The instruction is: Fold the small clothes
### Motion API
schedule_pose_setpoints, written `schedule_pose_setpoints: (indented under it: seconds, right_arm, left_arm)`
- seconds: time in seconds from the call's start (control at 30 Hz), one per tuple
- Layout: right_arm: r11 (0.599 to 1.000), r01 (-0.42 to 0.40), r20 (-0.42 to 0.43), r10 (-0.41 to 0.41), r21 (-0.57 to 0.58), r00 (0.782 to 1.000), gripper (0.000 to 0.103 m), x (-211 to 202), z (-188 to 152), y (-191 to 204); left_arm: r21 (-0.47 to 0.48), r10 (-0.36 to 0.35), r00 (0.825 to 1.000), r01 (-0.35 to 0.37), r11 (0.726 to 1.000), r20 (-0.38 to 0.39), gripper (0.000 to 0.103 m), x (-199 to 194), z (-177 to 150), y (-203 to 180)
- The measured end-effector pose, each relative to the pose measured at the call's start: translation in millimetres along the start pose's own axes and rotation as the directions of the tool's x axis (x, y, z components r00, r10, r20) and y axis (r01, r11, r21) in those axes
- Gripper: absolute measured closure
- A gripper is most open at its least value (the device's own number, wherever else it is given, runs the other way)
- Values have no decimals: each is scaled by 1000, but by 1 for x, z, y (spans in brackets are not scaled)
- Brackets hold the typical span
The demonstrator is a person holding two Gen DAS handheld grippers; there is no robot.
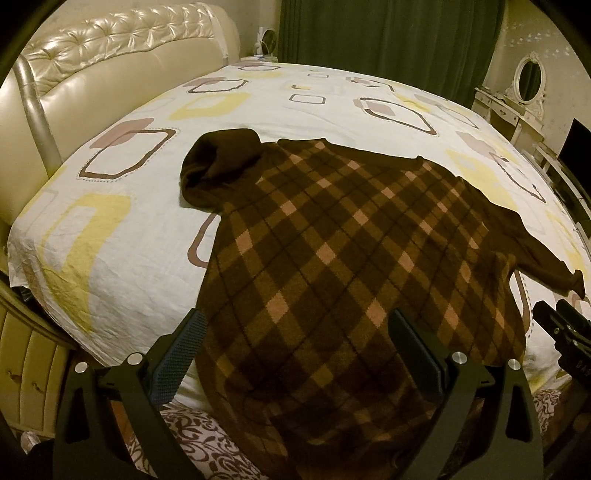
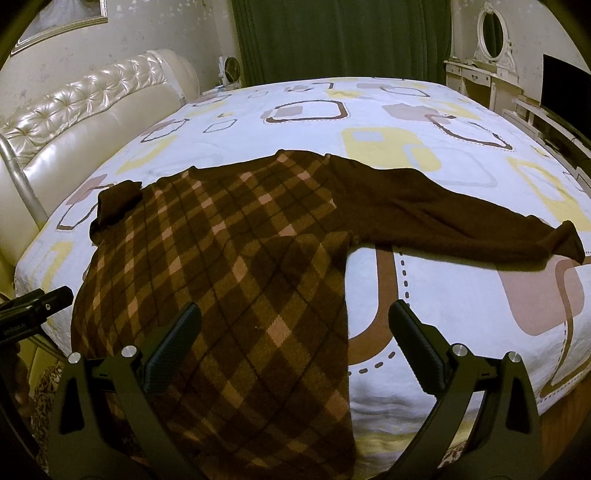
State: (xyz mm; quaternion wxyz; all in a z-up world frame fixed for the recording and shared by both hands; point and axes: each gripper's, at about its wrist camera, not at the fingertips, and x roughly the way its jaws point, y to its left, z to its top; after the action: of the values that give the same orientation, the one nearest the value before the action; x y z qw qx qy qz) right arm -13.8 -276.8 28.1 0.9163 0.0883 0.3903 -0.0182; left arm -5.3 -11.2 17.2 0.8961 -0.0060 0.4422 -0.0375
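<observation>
A brown argyle sweater (image 1: 332,251) lies spread on the bed, its hem hanging over the near edge. Its left sleeve (image 1: 218,166) is bunched up by the shoulder. Its right sleeve (image 2: 461,218) lies stretched out to the right. My left gripper (image 1: 295,325) is open above the sweater's lower left part. My right gripper (image 2: 295,321) is open above the sweater's lower right edge (image 2: 258,295). Each gripper's side shows in the other's view, the right one (image 1: 561,325) and the left one (image 2: 33,306).
The bed sheet (image 1: 122,236) is white with yellow and brown squares. A padded cream headboard (image 1: 110,74) stands on the left. Green curtains (image 2: 340,37) hang behind the bed. A white dressing table with an oval mirror (image 2: 491,33) and a dark screen (image 2: 561,88) stand at the right.
</observation>
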Motion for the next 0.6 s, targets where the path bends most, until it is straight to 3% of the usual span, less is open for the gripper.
schedule_pose_setpoints:
  seconds: [0.6]
  right_arm:
    - [1000, -1, -1, 1, 1, 1000, 2, 0, 0, 0]
  left_arm:
    - [0, -1, 1000, 1, 1000, 0, 5, 0, 0, 0]
